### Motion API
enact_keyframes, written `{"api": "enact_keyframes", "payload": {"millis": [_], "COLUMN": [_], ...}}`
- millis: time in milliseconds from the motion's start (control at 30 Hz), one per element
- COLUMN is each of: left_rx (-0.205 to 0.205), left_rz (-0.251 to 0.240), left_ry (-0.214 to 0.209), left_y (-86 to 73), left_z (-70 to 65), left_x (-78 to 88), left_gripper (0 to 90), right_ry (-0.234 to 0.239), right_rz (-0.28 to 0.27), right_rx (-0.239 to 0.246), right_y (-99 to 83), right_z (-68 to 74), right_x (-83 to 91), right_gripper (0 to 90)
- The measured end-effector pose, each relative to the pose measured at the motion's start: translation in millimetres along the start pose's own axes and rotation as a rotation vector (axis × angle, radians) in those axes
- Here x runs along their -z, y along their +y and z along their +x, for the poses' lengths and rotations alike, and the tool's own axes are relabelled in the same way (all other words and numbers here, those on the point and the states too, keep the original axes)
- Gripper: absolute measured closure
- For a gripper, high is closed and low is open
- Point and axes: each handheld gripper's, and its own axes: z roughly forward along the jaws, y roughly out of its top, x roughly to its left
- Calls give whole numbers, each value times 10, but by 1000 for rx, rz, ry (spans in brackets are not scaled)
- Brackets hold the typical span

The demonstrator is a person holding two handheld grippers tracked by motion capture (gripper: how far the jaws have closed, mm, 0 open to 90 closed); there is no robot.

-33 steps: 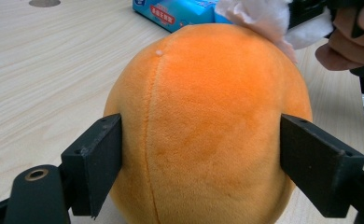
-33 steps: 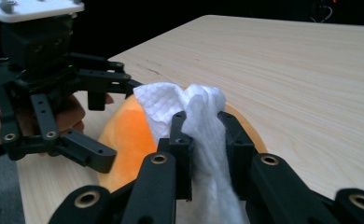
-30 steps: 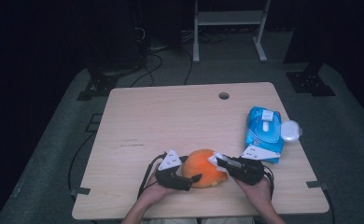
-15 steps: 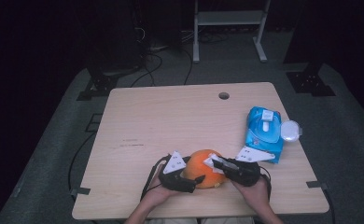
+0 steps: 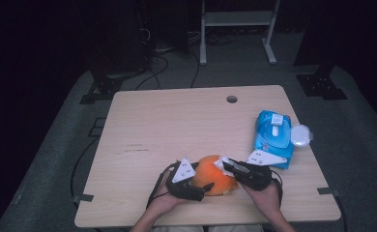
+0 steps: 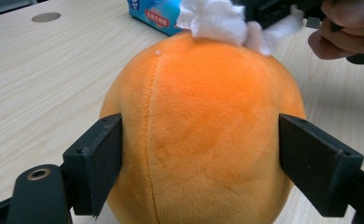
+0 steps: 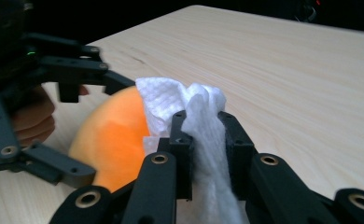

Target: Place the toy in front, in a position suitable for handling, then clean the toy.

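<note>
Near table front edge: left gripper clamped on orange plush ball; right gripper clamped on white tissue, touching ball top.

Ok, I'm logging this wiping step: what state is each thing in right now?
Orange plush ball: on the table, clamped at both sides.
Left gripper: shut on the ball.
Right gripper: shut on the wipe.
White wipe: bunched, resting against the ball's top.
Blue wipes pack: lying flat, lid open.
</note>
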Motion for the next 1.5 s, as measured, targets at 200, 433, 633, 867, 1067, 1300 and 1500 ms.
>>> {"api": "enact_keyframes", "payload": {"millis": [200,433,633,867,1067,1300,1500], "left_rx": [45,175,158,194,153,153,140], "left_rz": [-11,-2,34,-45,-43,-76,-10], "left_ry": [-17,-61,-55,-101,-64,-95,-45], "left_y": [-73,-102,-118,-49,-55,-21,-2], "left_z": [77,165,187,249,233,240,219], "left_x": [75,18,47,116,76,73,60], "left_gripper": [152,114,236,152,251,178,277], "right_ry": [56,59,96,83,105,42,84], "right_rz": [19,23,3,14,30,27,7], "right_rx": [71,44,64,-2,70,-30,-22], "right_y": [64,45,76,69,105,42,29], "right_z": [213,117,219,50,206,14,61], "right_x": [-120,-106,-147,-126,-198,-59,-83], "right_gripper": [780,778,776,777,781,782,779]}}
